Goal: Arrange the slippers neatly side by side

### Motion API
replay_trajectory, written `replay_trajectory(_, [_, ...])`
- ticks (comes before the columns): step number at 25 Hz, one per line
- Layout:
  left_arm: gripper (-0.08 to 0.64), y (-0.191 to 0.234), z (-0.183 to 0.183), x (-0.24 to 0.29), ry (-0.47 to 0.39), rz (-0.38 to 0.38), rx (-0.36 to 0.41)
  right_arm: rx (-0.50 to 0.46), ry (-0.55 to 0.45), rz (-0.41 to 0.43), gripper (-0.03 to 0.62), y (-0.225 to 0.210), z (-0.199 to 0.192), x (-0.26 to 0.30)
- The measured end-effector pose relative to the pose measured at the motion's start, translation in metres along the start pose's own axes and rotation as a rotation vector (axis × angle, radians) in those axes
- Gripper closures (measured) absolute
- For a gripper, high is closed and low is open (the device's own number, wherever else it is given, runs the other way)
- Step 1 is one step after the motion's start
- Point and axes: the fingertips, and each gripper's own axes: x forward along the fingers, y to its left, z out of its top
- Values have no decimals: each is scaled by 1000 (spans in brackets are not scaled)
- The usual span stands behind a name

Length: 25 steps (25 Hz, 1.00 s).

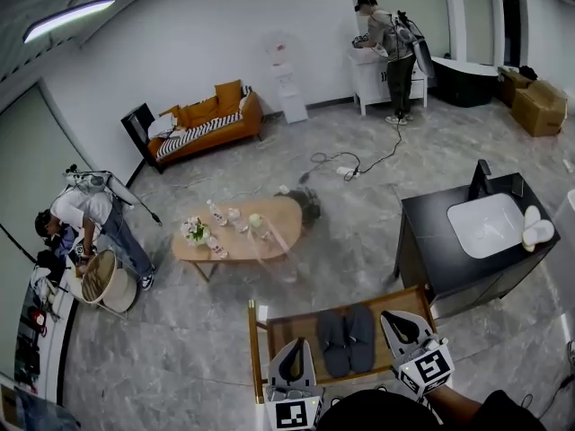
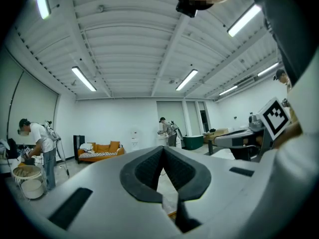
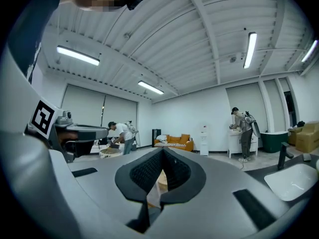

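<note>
A low slatted wooden rack point(image 1: 289, 322) holds the pair of dark grey slippers point(image 1: 347, 339), which lie close side by side at its middle. The left gripper point(image 1: 293, 348) and the right gripper point(image 1: 395, 321) flank them, each clenched shut and empty.

left tongs point(image 1: 292, 347) / right tongs point(image 1: 398, 320): grey, black pads point(image 2: 148, 170) | marker cubes point(image 1: 429, 367): black-white squares | sleeve point(image 1: 510, 413): black

readable text: none | left cube marker point(image 1: 295, 413), right cube marker point(image 1: 431, 366): patterns only
</note>
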Motion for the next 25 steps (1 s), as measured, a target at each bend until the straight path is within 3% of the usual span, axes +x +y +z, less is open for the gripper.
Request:
replay_trajectory(5, [558,25,5,6,-13,4,-43,-72,-15,8,595,22,12,14])
replay_trajectory(9, [558,32,1,10,-10,-7,-80,-56,14,-25,595,19,7,14])
replay_trajectory(25, [558,40,-7,19,-15,-39,-53,-57,44,-50,595,26,-8,26])
